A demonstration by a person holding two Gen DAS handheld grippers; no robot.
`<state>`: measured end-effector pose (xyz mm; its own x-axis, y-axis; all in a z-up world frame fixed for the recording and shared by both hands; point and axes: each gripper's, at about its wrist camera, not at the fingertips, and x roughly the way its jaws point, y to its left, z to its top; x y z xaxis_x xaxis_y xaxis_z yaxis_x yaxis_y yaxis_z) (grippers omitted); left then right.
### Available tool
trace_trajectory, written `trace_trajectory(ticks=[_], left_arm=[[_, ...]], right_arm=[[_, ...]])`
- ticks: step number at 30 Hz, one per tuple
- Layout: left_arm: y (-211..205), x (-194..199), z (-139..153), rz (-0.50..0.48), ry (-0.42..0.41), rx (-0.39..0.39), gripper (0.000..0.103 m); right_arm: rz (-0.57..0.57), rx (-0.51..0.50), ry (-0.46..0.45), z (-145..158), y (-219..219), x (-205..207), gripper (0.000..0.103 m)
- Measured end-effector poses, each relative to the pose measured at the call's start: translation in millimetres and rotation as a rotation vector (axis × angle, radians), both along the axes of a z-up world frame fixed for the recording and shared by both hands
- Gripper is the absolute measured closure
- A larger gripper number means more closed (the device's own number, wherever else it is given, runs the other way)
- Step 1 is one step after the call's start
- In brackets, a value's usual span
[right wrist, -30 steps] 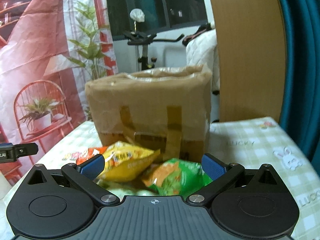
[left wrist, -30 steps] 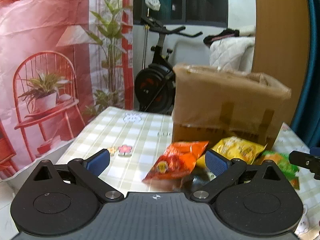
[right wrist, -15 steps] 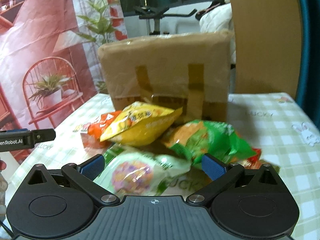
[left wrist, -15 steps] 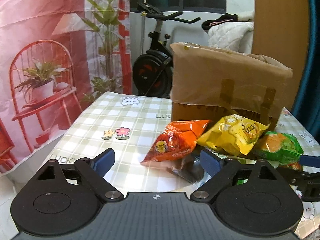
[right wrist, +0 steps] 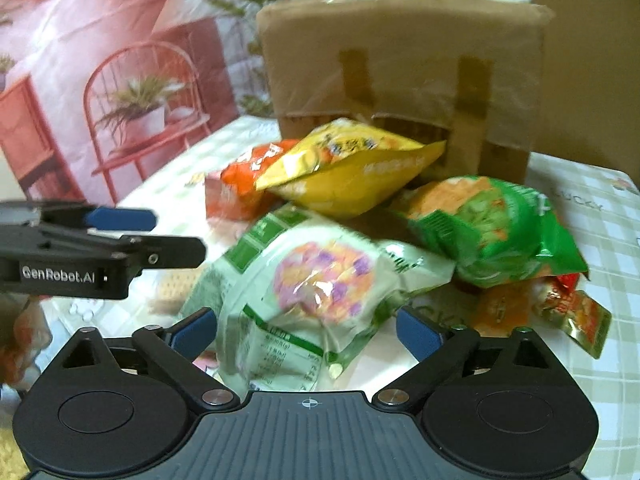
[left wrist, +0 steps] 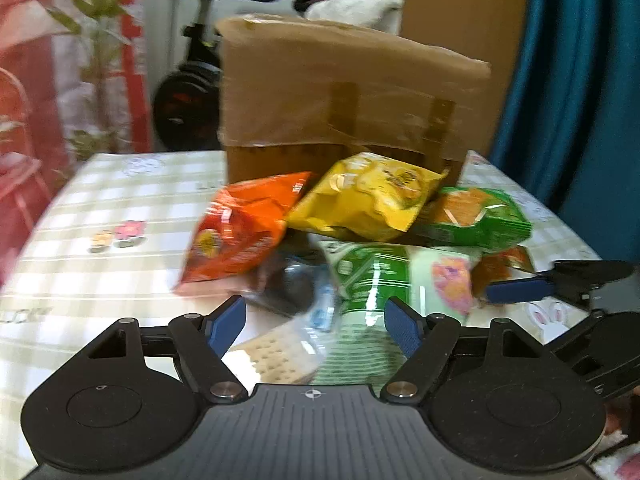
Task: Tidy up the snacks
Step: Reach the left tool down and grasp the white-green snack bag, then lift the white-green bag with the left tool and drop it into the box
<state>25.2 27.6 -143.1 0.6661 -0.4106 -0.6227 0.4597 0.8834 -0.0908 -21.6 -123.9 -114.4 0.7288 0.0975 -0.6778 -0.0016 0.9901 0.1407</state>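
A heap of snack packets lies on the checked worktop (left wrist: 120, 208), just in front of a taped cardboard box (left wrist: 340, 92) at the far side. An orange packet (left wrist: 240, 228) sits at the left of the heap, a yellow packet (left wrist: 368, 196) rests on top in the middle, and a green packet (left wrist: 476, 216) lies to the right. Nearer, a pale green packet (right wrist: 316, 280) with a pink and purple picture lies tilted, and beside it a clear pack of crackers (left wrist: 276, 348).

The left gripper (left wrist: 316, 324) has just been closing its jaws; they stand partly open over the crackers, gripping nothing. The right gripper (right wrist: 308, 332) has also just been closing; its jaws stand wide on either side of the pale green packet's near end, the pads apparently clear of it.
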Motion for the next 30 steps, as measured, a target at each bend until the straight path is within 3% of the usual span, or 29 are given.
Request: trace_trajectory(ticks=[7,13,19,23,30], left_arm=[[-10,17,-14,-0.102,0.08,-0.07,0.024],[-14,28,-25,-0.173,0.144,-0.161,0.024],[-20,35,-40,-0.202,0.201,-0.181,0.023],[-25,24,-30,-0.231,0.175,-0.145,0.031],[-17,0,8,-0.213,0.103,-0.127,0.032]], right_arm=[[0.043,-0.004,0.024,-7,2,4,0.026],[0.063,-0.002,0.019,-12,-5,9,0.027],[0.051,0.02,0.034,-18,-11,11,0.027],[0.067,0.033,0.038,-16,-12,15,0.033],[0.114,0.037,-0.027,7,-5,-1,0.035]])
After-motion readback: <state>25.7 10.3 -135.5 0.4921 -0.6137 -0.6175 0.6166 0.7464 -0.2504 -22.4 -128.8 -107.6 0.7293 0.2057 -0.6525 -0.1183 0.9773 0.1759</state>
